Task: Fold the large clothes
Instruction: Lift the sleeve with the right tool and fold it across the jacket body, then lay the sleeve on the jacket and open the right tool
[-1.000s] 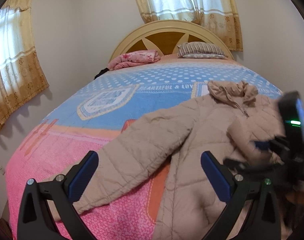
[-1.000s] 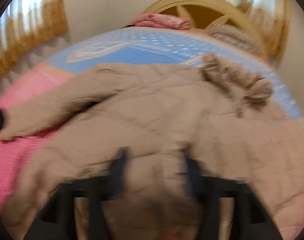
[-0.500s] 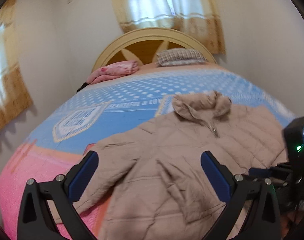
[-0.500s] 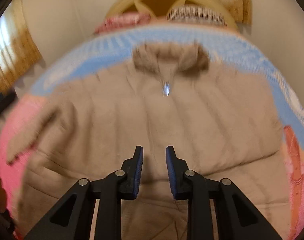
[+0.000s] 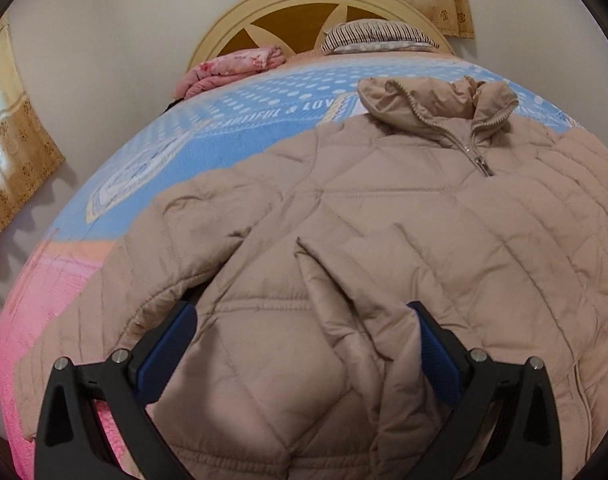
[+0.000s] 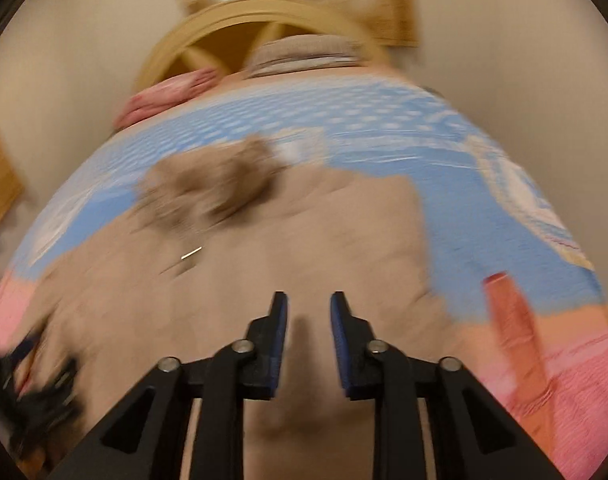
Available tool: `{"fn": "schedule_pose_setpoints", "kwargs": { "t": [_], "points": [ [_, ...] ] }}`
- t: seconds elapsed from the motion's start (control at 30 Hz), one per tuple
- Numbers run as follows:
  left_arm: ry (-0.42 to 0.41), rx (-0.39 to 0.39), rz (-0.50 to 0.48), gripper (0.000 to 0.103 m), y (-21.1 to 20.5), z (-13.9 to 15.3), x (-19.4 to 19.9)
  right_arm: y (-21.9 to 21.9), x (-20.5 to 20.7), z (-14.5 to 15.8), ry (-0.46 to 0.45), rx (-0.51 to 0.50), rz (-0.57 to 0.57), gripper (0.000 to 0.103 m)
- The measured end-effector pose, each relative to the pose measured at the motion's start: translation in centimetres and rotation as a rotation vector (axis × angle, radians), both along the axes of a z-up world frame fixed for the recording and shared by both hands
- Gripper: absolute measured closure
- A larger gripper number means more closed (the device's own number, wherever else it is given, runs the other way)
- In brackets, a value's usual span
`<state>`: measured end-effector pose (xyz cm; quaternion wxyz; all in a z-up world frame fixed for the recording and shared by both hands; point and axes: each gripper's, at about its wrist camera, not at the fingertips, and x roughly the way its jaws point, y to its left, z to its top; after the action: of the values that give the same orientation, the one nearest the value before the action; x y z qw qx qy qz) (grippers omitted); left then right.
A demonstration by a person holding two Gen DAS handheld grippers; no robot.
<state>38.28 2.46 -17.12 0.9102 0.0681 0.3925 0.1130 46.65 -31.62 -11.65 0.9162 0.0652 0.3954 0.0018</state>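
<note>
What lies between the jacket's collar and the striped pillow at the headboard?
Only bare blue dotted bedspread separates the jacket collar from the striped pillow, clearest in the left wrist view.

Beige quilted jacket [image 5: 384,220], blue-and-pink dotted bedspread [image 5: 264,108], striped pillow [image 5: 376,34]

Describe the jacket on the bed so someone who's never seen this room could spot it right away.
Start at the bed with its blue-and-pink cover. The jacket lies spread across the near half, collar toward the arched headboard. It is the only beige quilted thing there, with a zip at the neck, unlike the pink blanket and striped pillow.

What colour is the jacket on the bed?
Beige, quilted jacket; clearest in the left wrist view.
</note>
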Motion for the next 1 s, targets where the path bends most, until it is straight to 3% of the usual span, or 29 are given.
{"fn": "schedule_pose_setpoints", "kwargs": {
  "t": [0.13,0.27,0.43,0.53,0.6,0.67,0.8,0.87,1.0],
  "points": [
    [0.029,-0.082,0.000,0.000,0.8,-1.1,0.5,-0.8,2.4,-3.8,0.098,-0.008,-0.003,0.098],
    [0.029,-0.092,0.001,0.000,0.6,-1.2,0.4,-0.6,1.8,-5.8,0.084,-0.015,0.009,0.100],
    [0.024,-0.097,0.003,0.000,0.7,-1.3,0.1,-1.2,1.7,-5.6,0.083,0.019,0.015,0.100],
    [0.025,-0.109,0.005,0.000,1.0,-1.4,0.2,-2.0,1.9,-3.3,0.026,0.050,-0.018,0.097],
    [0.025,-0.109,0.005,0.000,1.0,-1.4,0.2,-1.6,2.2,-1.0,-0.053,-0.001,-0.033,0.097],
    [0.025,-0.111,0.005,0.000,1.1,-1.4,0.2,-1.1,3.6,-0.6,-0.047,-0.031,-0.035,0.097],
    [0.031,-0.124,0.006,0.000,1.2,-1.5,0.3,-0.9,7.1,-2.9,0.017,-0.082,-0.056,0.097],
    [0.032,-0.139,0.005,0.000,1.4,-1.6,0.3,-1.8,8.1,-5.0,0.071,-0.029,-0.056,0.097],
    [0.035,-0.143,0.004,0.000,1.4,-1.7,0.4,-2.3,8.1,-6.0,0.047,-0.007,-0.059,0.100]
  ]
}}
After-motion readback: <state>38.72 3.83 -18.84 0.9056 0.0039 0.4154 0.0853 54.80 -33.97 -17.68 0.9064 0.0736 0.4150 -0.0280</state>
